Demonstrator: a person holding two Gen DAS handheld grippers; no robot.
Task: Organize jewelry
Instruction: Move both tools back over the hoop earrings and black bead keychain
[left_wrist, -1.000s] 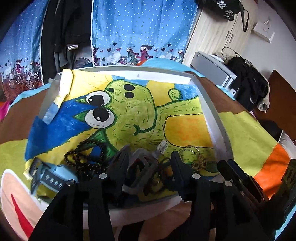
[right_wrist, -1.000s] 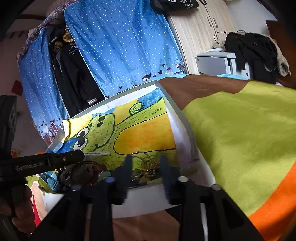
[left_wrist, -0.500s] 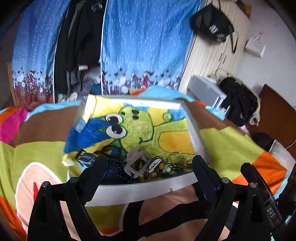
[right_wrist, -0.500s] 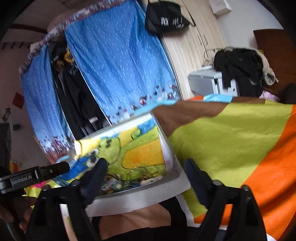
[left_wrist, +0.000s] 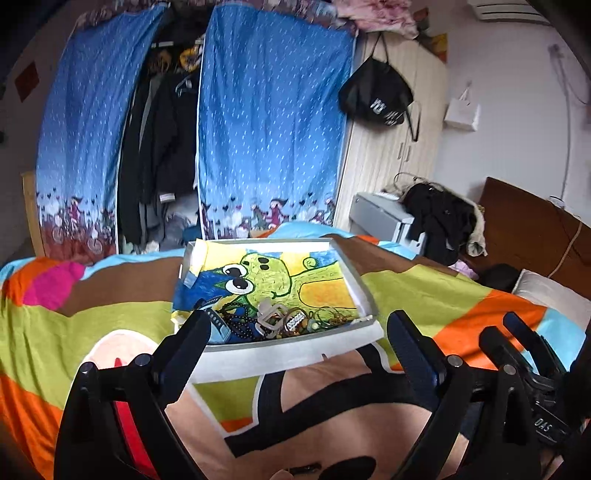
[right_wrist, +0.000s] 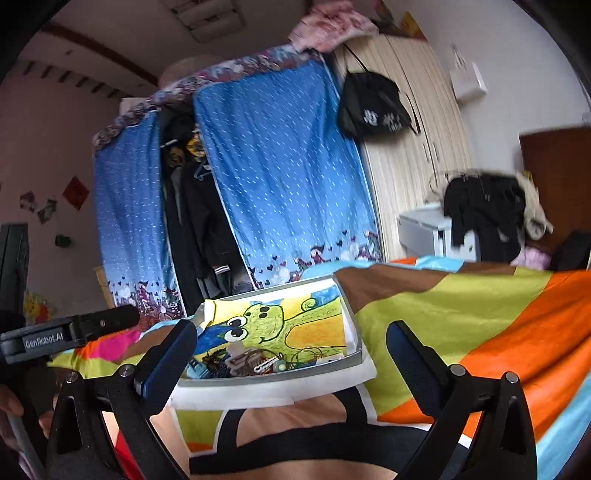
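A shallow white tray lined with a green cartoon-frog drawing lies on the bed. Jewelry is heaped along its near edge: a black bead string, a pale watch strap, thin wire bangles. The same tray and heap show in the right wrist view. My left gripper is open and empty, held back from the tray's near edge. My right gripper is open and empty, also back from the tray. The left gripper's body shows at the left of the right wrist view.
The tray sits on a bedspread in bright colour blocks. Blue curtains hang over a clothes rack behind the bed. A wooden wardrobe with a black bag and a grey unit stand at the right.
Both grippers have opened wide and drawn back and up from the jewelry heap. The tray now looks smaller and farther away in both views.
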